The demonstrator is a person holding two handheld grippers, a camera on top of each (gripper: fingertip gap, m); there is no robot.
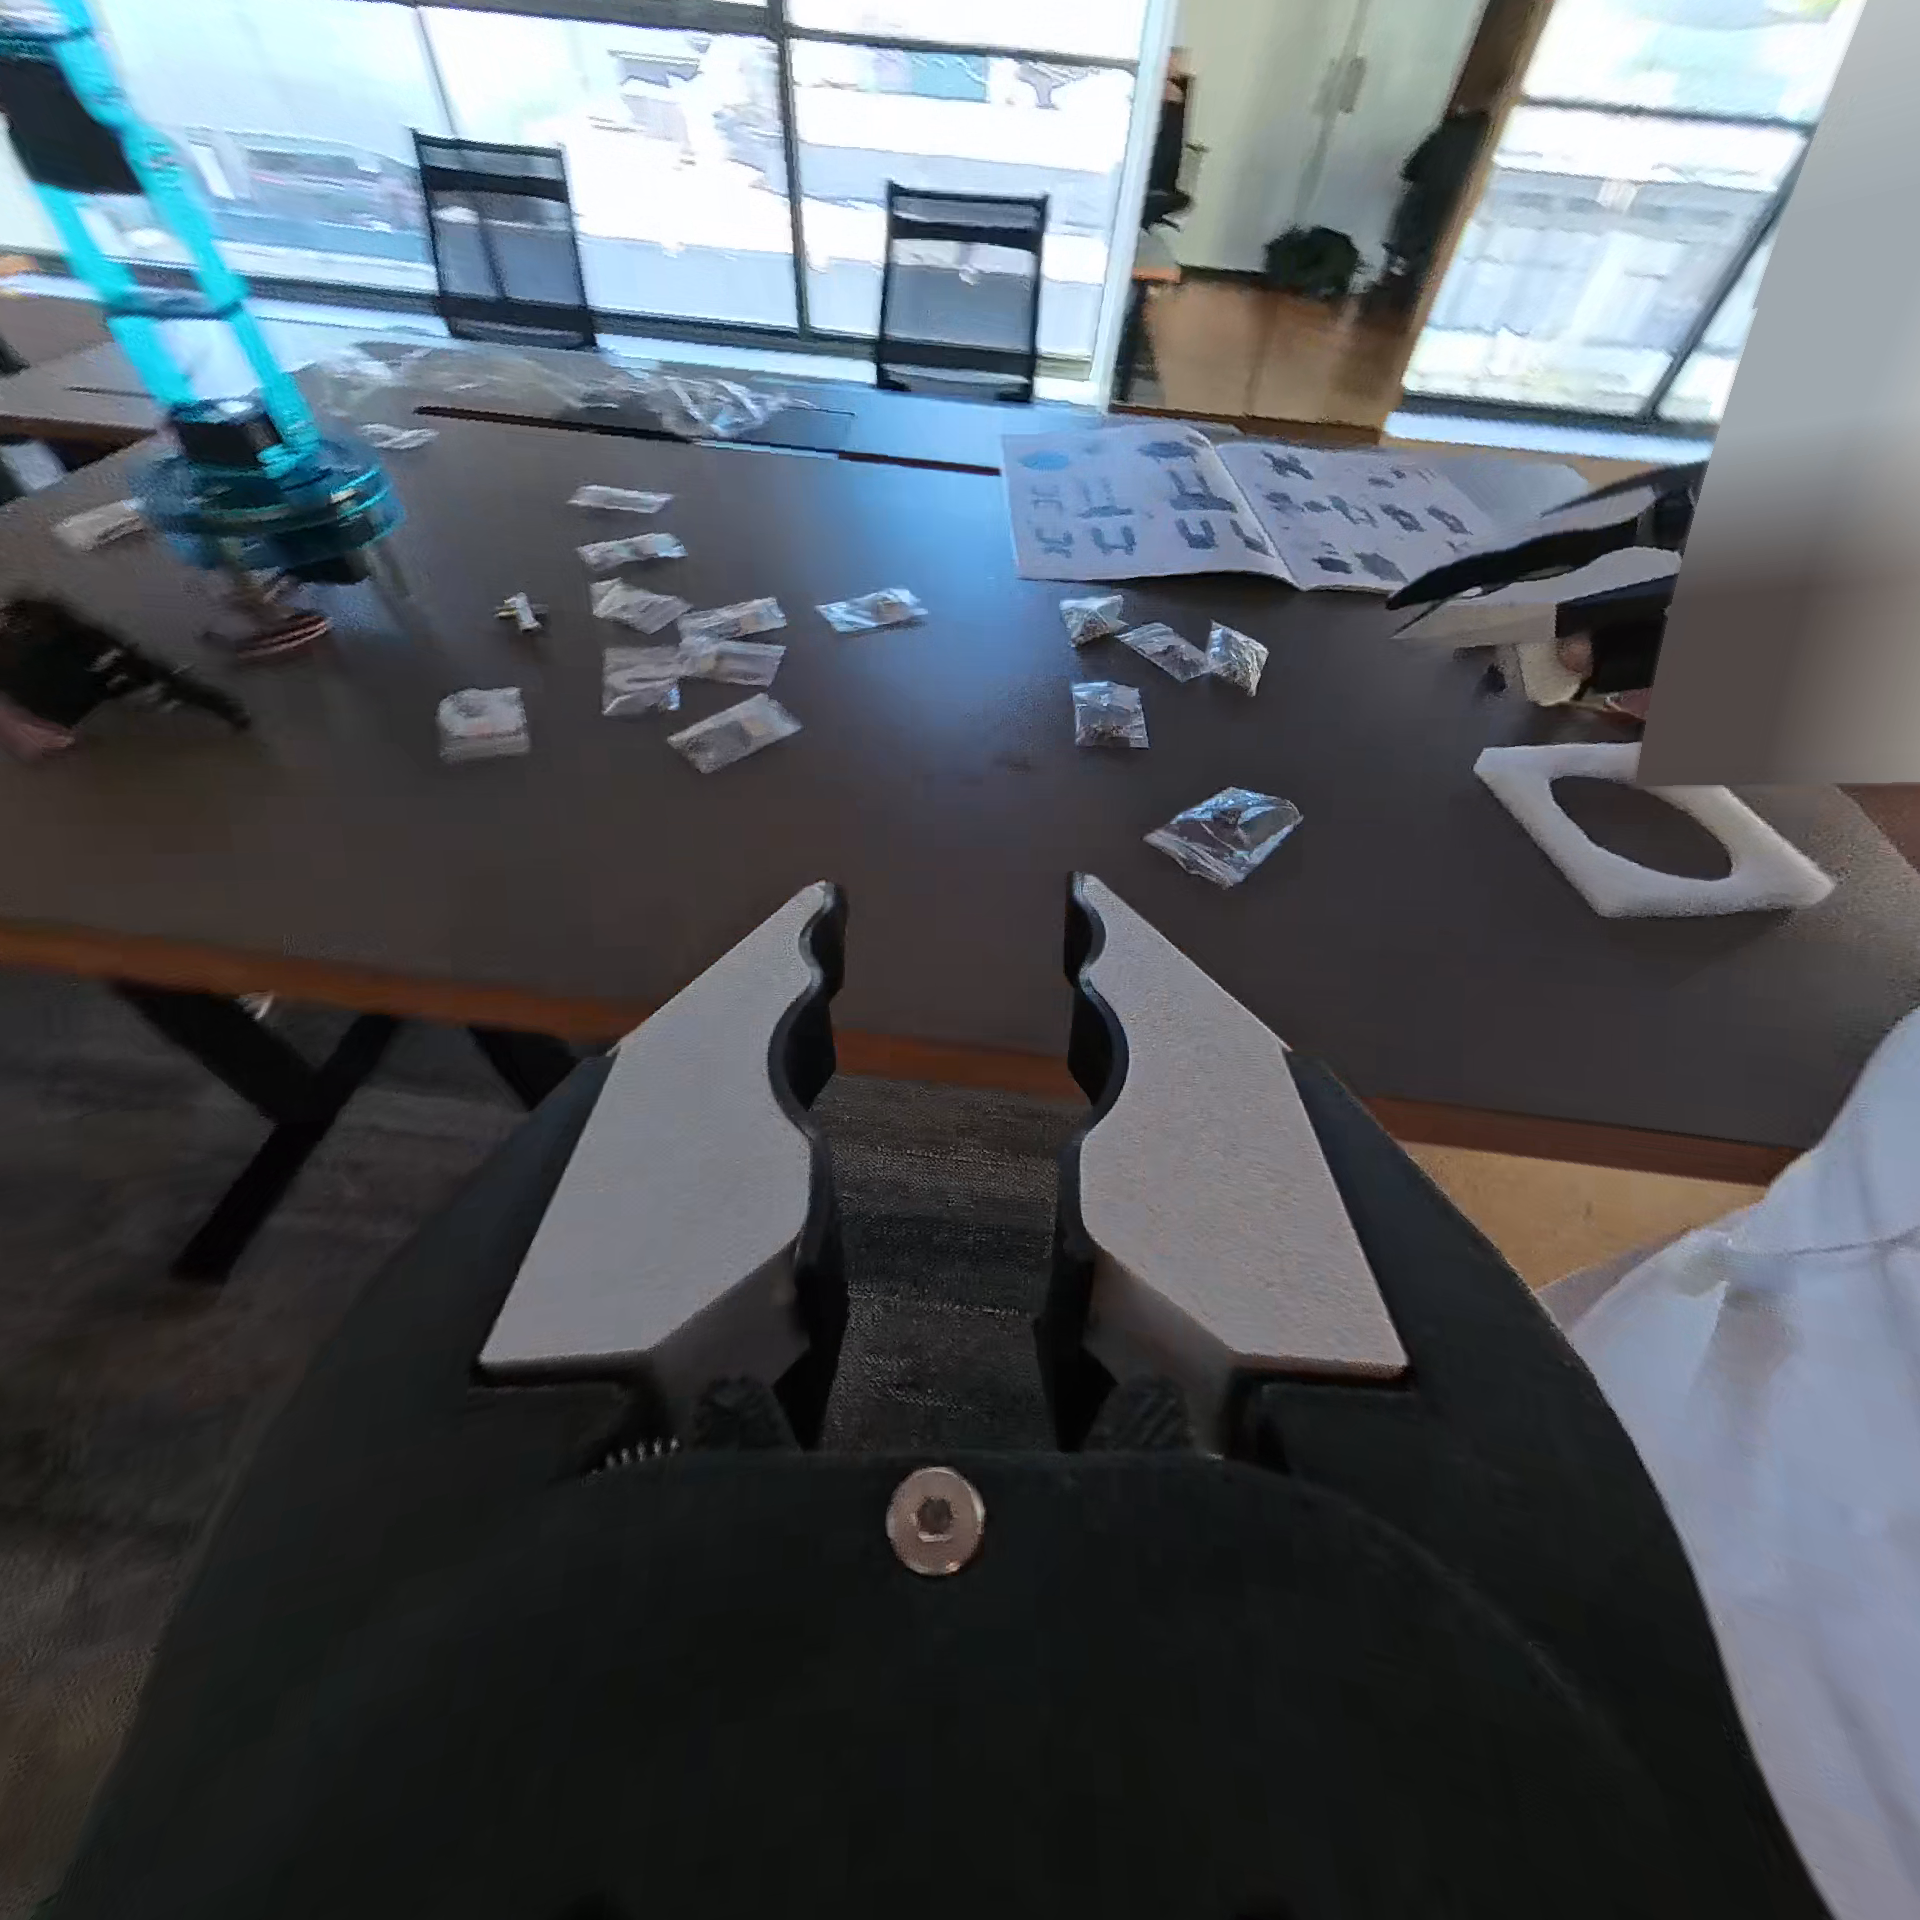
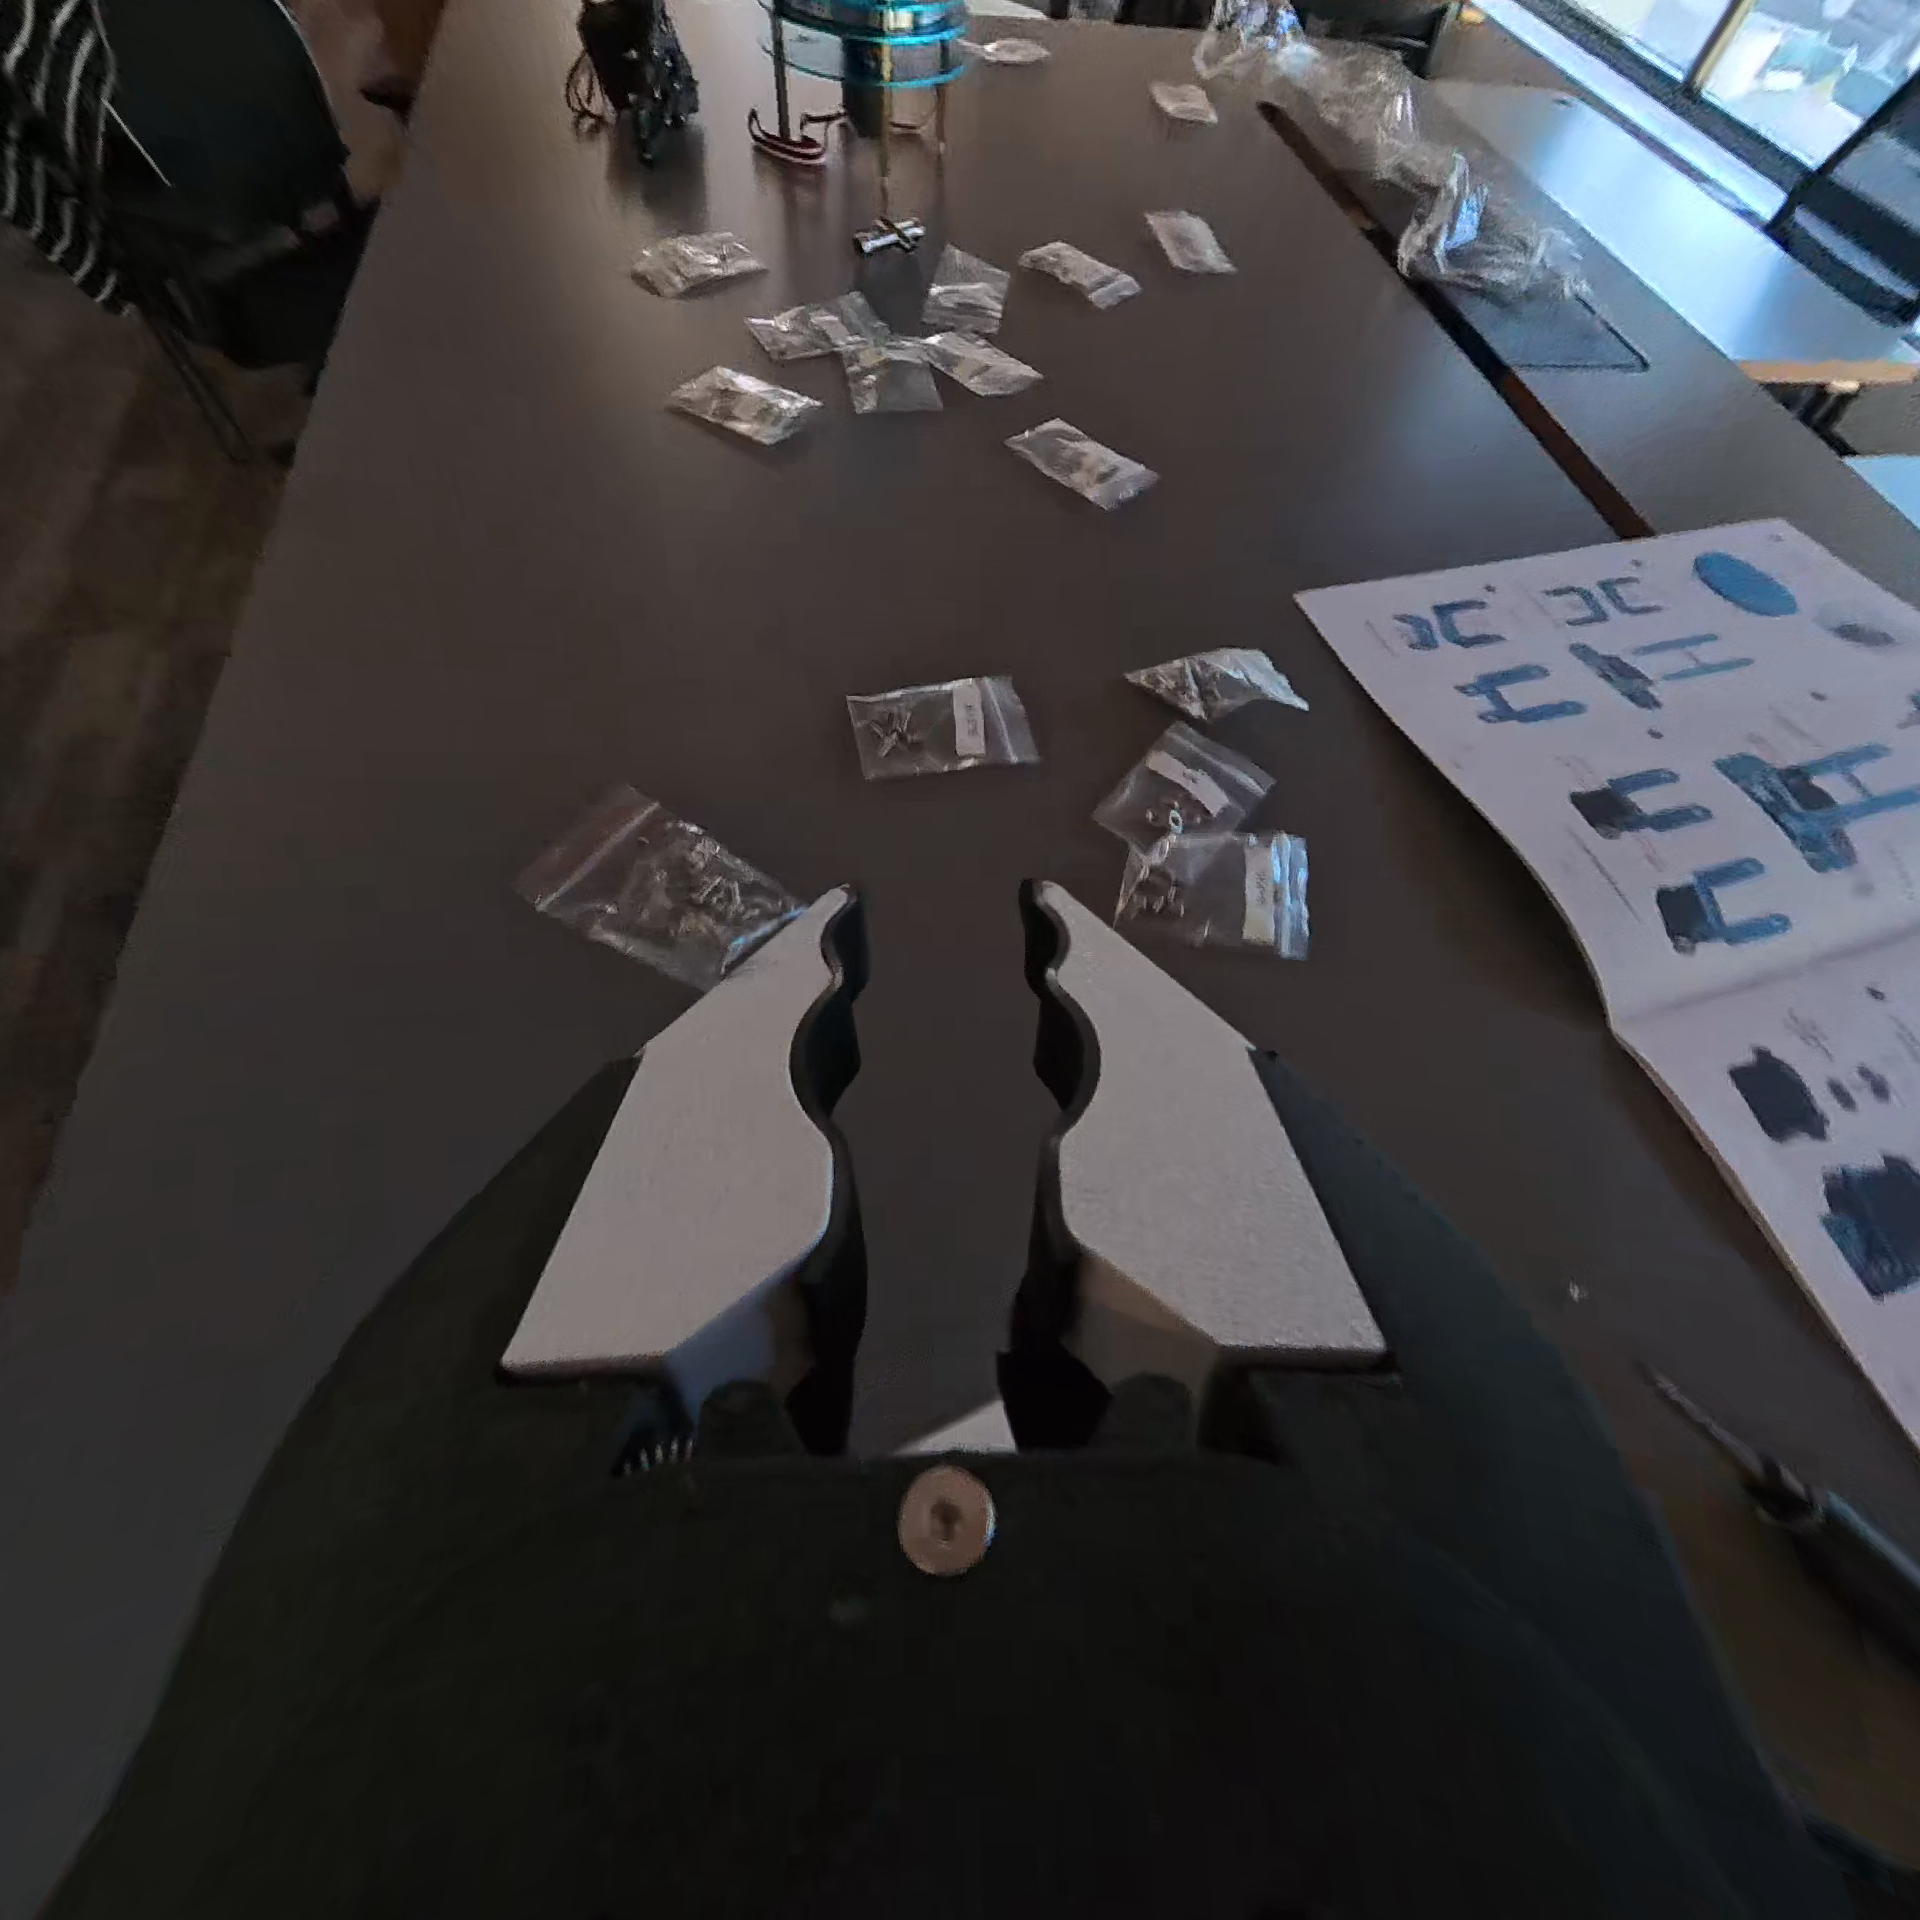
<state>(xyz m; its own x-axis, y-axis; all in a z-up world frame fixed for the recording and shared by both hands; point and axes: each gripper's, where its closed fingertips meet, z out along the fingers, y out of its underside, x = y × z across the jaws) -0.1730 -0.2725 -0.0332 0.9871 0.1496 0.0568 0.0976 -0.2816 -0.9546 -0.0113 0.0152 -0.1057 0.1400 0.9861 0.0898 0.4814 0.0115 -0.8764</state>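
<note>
The left gripper [image 1: 956,904] hangs in front of the near edge of the dark table [image 1: 727,831], its jaws apart with a moderate gap and nothing between them; it touches nothing, and the nearest thing is a small clear bag [image 1: 1224,833] to the right of centre in its view. The right gripper [image 2: 940,914] is low over the table, jaws also apart and empty; its left tip stands just beside a clear bag of screws [image 2: 655,899] at the left of centre, whether touching I cannot tell; a labelled bag [image 2: 1216,894] lies just right of the right tip, another bag [image 2: 940,727] beyond the gap.

The bag of screws has its long axis running from the upper left toward the lower right of the right wrist view, its lower corner toward the left tip; the labelled bag lies almost across the frame. The open booklet [image 2: 1714,831] fills the right side, its fold running from the centre right toward the right edge.

I judge that the thin slippery bags could slide or crumple if a tip pushes them, since they lie flat; a tip coming down hard could scrape the table; a bag caught by one corner could swing and spill if its seal is weak. A dark screwdriver [image 2: 1808,1527] in the lower right could be knocked by the gripper body. Both pictures are somewhat blurred.
</note>
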